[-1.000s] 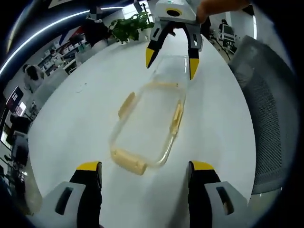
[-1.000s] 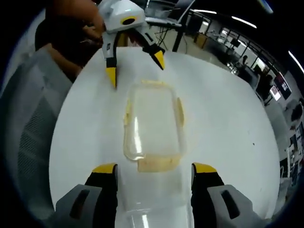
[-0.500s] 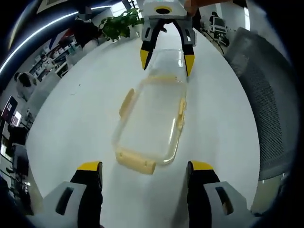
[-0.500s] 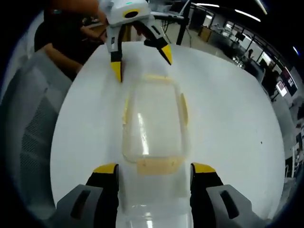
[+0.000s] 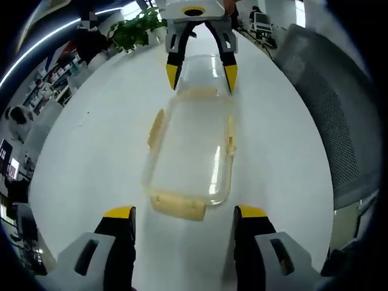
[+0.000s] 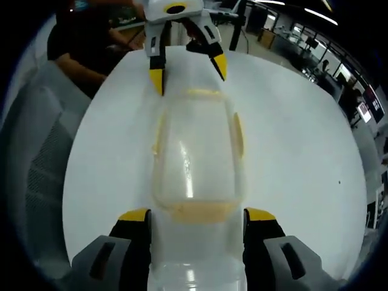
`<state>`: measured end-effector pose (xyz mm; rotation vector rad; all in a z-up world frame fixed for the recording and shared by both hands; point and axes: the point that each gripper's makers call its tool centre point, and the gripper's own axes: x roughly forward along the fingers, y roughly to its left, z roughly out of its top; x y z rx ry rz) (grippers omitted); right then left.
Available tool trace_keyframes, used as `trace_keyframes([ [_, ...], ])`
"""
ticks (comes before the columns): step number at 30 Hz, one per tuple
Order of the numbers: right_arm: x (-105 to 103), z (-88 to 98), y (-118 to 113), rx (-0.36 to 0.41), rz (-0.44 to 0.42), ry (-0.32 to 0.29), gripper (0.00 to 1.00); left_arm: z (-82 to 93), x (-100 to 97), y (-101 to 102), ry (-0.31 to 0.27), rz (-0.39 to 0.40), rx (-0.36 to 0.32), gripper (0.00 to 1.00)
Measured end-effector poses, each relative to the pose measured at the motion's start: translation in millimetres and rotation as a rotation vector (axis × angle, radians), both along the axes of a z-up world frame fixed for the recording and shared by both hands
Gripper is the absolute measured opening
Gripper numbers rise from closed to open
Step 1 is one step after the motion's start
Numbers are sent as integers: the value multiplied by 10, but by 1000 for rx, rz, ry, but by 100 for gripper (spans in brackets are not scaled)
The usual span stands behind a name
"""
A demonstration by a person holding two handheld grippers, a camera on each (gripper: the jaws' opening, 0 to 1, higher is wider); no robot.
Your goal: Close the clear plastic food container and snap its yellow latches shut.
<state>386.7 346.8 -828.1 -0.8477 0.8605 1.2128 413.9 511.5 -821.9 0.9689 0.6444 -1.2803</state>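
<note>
Here, clear plastic food container (image 5: 193, 151) with yellow latches (image 5: 177, 205) on white surface (image 5: 103, 139), lying between the left hand-held gripper (image 5: 183, 213) and right hand-held gripper (image 6: 195, 216), both with jaws spread apart, holding nothing.

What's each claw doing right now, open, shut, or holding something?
Left claw: open, holding nothing, container lid ahead of it.
Right claw: open, jaws either side of the clear container, not clamped.

Container (image 5: 193, 151): clear plastic with pale yellow latches (image 5: 177, 205). Table (image 5: 97, 139): plain white. Left gripper (image 5: 183, 213) and right gripper (image 6: 197, 213): grey bodies, black jaws, yellow tips. Chair (image 5: 318, 115): grey mesh.
</note>
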Motion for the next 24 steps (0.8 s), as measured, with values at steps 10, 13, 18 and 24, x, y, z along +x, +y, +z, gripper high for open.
trace_keyframes([
  [10, 11, -48, -6, -15, 3, 24, 58, -34, 63, -62, 15, -81, 24, 62],
  [13, 22, -63, 4, -18, 7, 27, 58, -43, 85, -63, 35, -77, 23, 61],
  [18, 23, -99, 11, -16, 1, 51, 56, -69, 56, -80, 75, -89, 18, 58],
  [24, 11, -108, 0, -18, -3, 65, 54, -88, 37, -91, 113, -116, 24, 56],
])
